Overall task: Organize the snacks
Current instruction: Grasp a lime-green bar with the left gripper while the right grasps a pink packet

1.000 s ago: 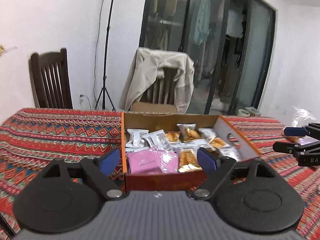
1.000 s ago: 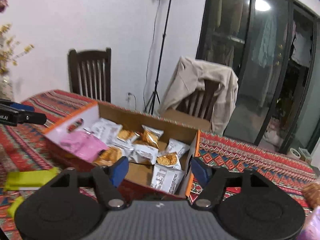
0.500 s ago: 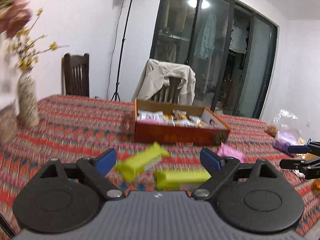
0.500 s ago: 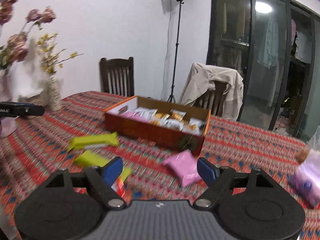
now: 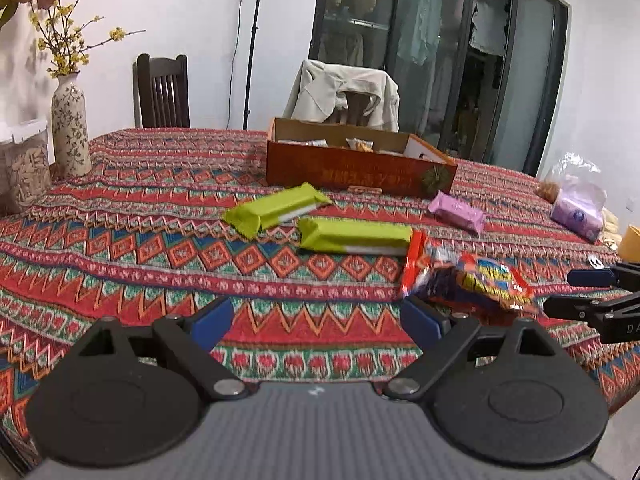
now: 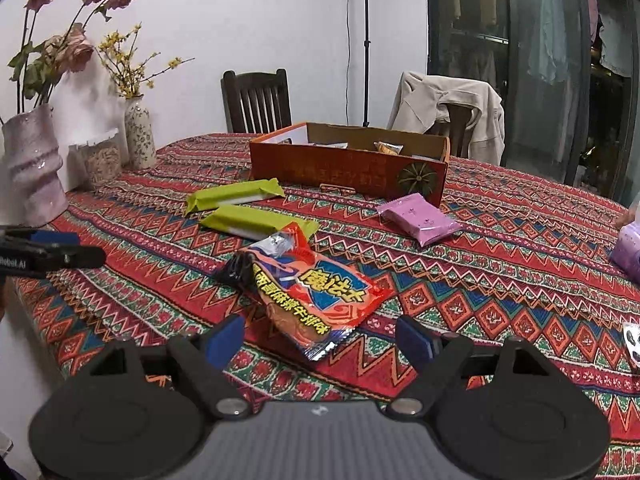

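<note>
We hold the left gripper (image 5: 316,320) and the right gripper (image 6: 320,338) spread and empty above the tablecloth (image 6: 500,272), near a red snack packet (image 6: 316,292) and the snack box (image 6: 348,168).

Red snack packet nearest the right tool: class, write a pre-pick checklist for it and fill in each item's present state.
1. Right tool open and empty: ok, its blue pads stand wide apart with nothing between them.
2. Red snack packet lined up ahead of the right tool: ok, its near end lies between the pads' line.
3. Packet free of neighbours: not ok, its far end overlaps the nearer green bar.
4. Left tool out of the way: ok, open, empty and off to the side.
5. Box has room: cannot tell, its inside is mostly hidden from here.
6. Pink packet clear of the path: ok.
</note>
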Motion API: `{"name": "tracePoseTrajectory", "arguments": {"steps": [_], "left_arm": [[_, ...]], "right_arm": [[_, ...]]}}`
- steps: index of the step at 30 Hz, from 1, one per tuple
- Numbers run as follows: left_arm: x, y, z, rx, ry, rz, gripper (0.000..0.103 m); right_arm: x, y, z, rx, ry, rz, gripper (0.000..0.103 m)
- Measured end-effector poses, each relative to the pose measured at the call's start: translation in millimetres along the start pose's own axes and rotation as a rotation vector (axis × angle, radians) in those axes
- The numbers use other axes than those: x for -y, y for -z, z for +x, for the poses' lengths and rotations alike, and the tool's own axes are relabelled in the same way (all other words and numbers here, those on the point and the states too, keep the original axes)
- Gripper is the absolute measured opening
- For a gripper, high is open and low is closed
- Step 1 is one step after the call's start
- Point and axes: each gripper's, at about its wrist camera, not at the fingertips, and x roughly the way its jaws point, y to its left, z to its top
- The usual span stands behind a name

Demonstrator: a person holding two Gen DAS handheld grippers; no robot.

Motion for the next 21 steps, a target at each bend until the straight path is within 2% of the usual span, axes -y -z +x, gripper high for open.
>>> {"name": "tracePoseTrajectory", "arguments": {"steps": [4, 8, 10, 13, 16, 21], "left_arm": [[-4.1, -13.2, 19.4, 0.014, -0.009, 0.038, 0.092], [-13.4, -37.5, 58.7, 0.010, -0.041, 0.099, 0.092], [-22.9, -52.6, 86.8, -0.011, -0.013, 0.124, 0.092], [-35.1, -72.0, 133.6, -0.080, -0.018, 0.142, 0.092], [-41.0, -84.1, 171.0, -0.101, 0.002, 0.183, 0.092], [-52.3, -93.8, 224.0, -0.166, 0.024, 0.162, 0.091]], "right_arm": [[10.0, -5.7, 3.0, 0.020, 0.009, 0.029, 0.082], [25.8, -15.9, 23.2, 0.005, 0.019, 0.046, 0.083], [35.1, -26.1, 39.2, 0.002, 0.035, 0.034, 0.083], [49.0, -43.7, 67.9, -0.011, 0.057, 0.010, 0.083], [65.3, -65.0, 107.3, -0.049, 0.082, -0.023, 0.083], [91.3, -91.8, 176.3, -0.124, 0.142, -0.051, 0.083]]}}
